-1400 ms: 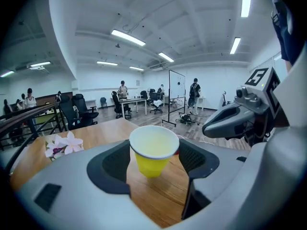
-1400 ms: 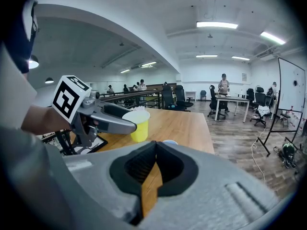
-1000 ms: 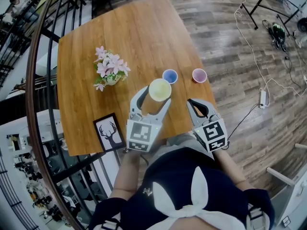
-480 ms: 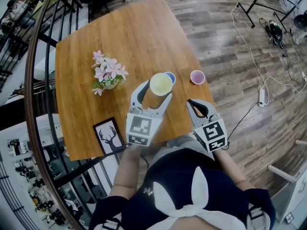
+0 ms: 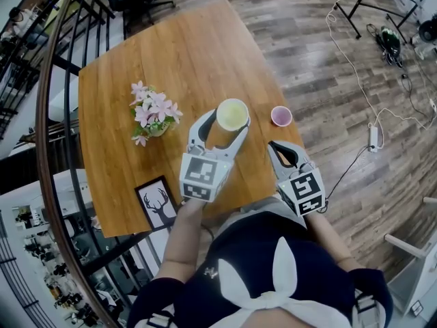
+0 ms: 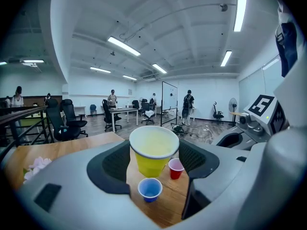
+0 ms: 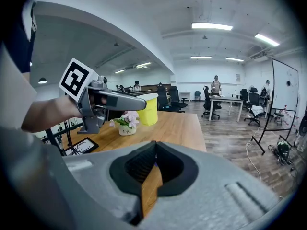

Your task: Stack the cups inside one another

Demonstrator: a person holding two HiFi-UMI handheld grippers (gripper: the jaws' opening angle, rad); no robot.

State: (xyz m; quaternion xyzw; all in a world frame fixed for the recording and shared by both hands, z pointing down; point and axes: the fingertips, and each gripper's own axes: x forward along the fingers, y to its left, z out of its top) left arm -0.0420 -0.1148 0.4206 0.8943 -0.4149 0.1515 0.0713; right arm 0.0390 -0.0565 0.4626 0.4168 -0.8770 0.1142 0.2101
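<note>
My left gripper (image 5: 225, 121) is shut on a large yellow cup (image 5: 232, 114) and holds it upright above the wooden table (image 5: 171, 53). In the left gripper view the yellow cup (image 6: 152, 150) sits between the jaws of the left gripper (image 6: 153, 158), with a small blue cup (image 6: 150, 189) on the table just below and in front of it. A small pink cup (image 6: 176, 168) stands a little farther right. In the head view the pink cup (image 5: 281, 116) shows, while the blue one is hidden under the yellow cup. My right gripper (image 5: 285, 153) hangs shut and empty near the table's near edge.
A small pot of pink flowers (image 5: 153, 110) stands left of the cups. A framed deer picture (image 5: 158, 200) lies at the near left corner. A black railing (image 5: 58, 115) runs along the table's left side. Beyond the right table edge is wood floor with cables (image 5: 372, 80).
The left gripper has carried the yellow cup away from me and slightly right, until it covers the blue cup in the head view. The right gripper has stayed in place.
</note>
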